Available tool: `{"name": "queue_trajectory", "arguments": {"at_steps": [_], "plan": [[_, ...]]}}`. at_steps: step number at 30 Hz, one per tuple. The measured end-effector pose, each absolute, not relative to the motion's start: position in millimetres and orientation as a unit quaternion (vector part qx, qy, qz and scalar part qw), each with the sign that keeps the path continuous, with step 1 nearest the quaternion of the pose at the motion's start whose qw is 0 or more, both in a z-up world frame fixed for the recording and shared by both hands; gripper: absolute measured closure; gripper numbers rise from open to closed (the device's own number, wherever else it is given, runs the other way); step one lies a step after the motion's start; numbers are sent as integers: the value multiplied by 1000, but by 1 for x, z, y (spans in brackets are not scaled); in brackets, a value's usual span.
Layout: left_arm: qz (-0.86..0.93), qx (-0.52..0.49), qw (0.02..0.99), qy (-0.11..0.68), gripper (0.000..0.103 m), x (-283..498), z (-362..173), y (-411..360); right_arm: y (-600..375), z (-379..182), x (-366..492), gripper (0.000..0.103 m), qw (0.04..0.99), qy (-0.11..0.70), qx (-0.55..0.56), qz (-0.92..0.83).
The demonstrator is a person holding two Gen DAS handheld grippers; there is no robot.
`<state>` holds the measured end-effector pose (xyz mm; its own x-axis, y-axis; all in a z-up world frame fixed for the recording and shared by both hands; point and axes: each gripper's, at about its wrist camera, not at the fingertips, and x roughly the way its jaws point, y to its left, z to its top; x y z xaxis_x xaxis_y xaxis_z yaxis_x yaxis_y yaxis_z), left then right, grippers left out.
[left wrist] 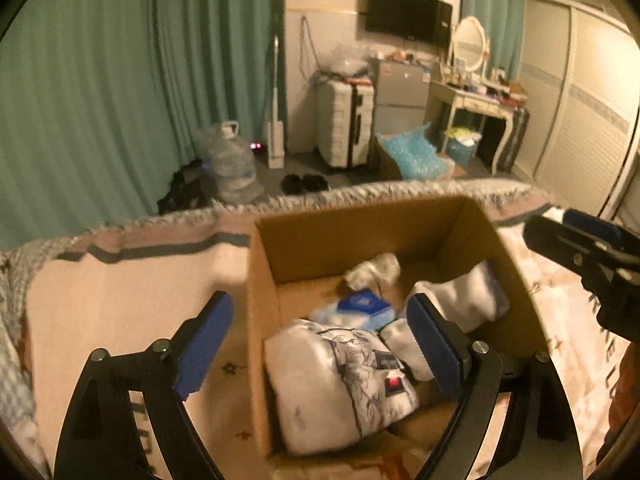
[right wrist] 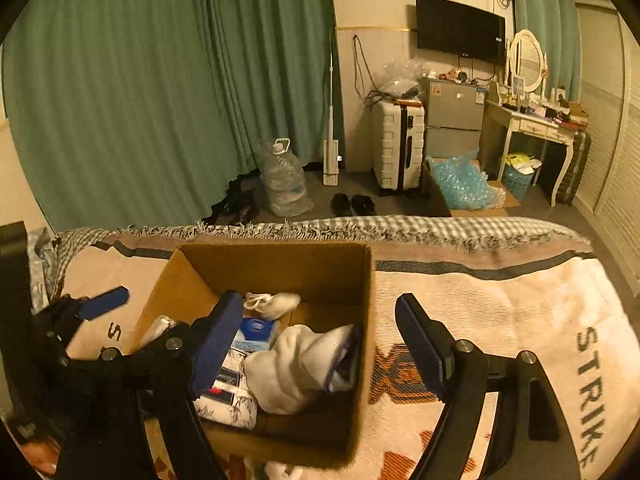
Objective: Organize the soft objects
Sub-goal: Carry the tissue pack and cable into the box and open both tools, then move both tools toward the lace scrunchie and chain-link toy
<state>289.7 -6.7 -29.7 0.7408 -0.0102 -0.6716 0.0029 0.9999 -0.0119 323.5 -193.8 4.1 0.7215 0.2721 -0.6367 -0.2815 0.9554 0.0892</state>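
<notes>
Sitting on the blanket [right wrist: 500, 320] in the lower middle of both views is a brown cardboard box [left wrist: 332, 236] with its top open. Soft things are packed inside it. A folded white cloth with a gray flower print [left wrist: 340, 380] lies at the near end, low in the left view. A small blue and white pack [left wrist: 356, 308] rests just behind it. A crumpled white piece [left wrist: 374, 270] lies near the far wall of the box. A puffy white bundle [right wrist: 296, 360] leans on the right side, touching the box wall.

The left gripper [left wrist: 320, 340] hangs over the near left wall of the box, its blue fingers [left wrist: 204, 340] spread wide and holding nothing. The right gripper [right wrist: 316, 348] hangs over the right wall of the box, also spread wide and holding nothing.

At the top of both views there is a green curtain [right wrist: 140, 100], a big water jug [right wrist: 284, 184] and a white suitcase [right wrist: 396, 144] on the floor.
</notes>
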Motion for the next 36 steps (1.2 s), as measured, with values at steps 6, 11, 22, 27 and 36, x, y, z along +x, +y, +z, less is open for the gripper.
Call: {"name": "queue_trajectory", "arguments": {"at_steps": [6,11,22,27,36], "plan": [[9,10,950,311,13,243,42,2,-208,67,276,24,941,310,-22,135],[17,4,965,263,8,182,113,22,-213,128,218,10,952,272,-23,138],[24,12,964,264,8,101,122,49,-191,153,114,4,947,270,-13,176],[15,5,952,306,8,88,67,63,-170,106,104,4,937,303,-13,174],[9,-67,919,389,9,98,-32,83,-139,-5,131,4,915,374,-20,147]]}}
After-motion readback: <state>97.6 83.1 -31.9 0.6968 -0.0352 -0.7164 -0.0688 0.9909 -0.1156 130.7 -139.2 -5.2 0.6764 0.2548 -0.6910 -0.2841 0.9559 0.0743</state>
